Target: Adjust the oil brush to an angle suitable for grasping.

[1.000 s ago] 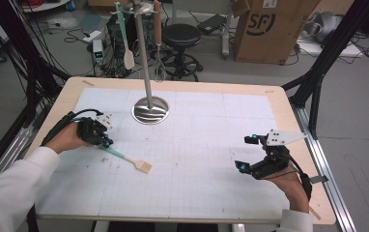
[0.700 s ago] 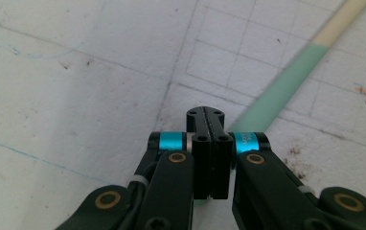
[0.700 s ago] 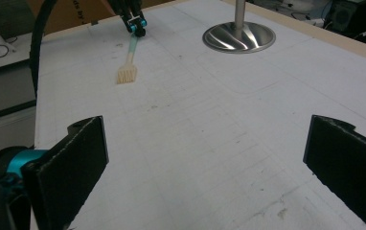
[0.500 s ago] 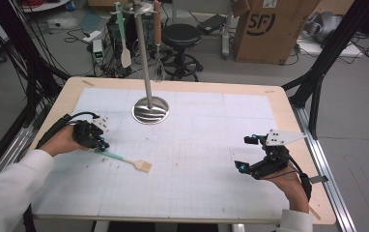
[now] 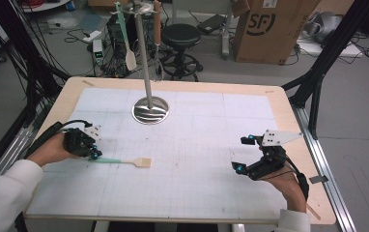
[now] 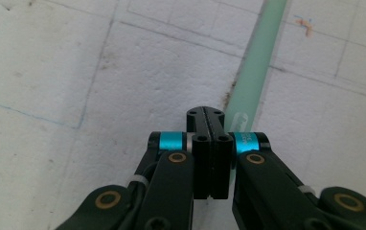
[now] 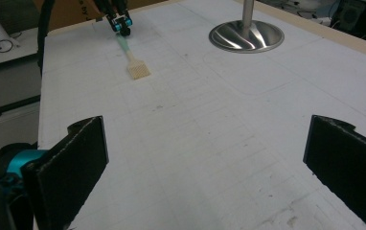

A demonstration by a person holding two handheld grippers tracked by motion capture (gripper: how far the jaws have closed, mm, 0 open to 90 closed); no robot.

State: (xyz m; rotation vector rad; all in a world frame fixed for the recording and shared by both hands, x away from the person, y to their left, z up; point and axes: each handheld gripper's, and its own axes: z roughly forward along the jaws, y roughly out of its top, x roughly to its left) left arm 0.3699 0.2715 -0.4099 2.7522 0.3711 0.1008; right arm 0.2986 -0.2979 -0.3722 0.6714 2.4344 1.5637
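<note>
Both hand-held grippers near edges: left [image 5: 94, 152] clenched beside spatula [image 5: 124, 161], right [image 5: 244, 154] released.

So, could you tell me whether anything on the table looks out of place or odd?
One green-handled spatula lies flat on the table mat by the left gripper, while two utensils hang on the stand. The left jaws are shut beside its handle, not around it.

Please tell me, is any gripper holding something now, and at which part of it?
Nothing is held. The left gripper is shut beside the spatula's green handle, not around it. The right gripper is open.
</note>
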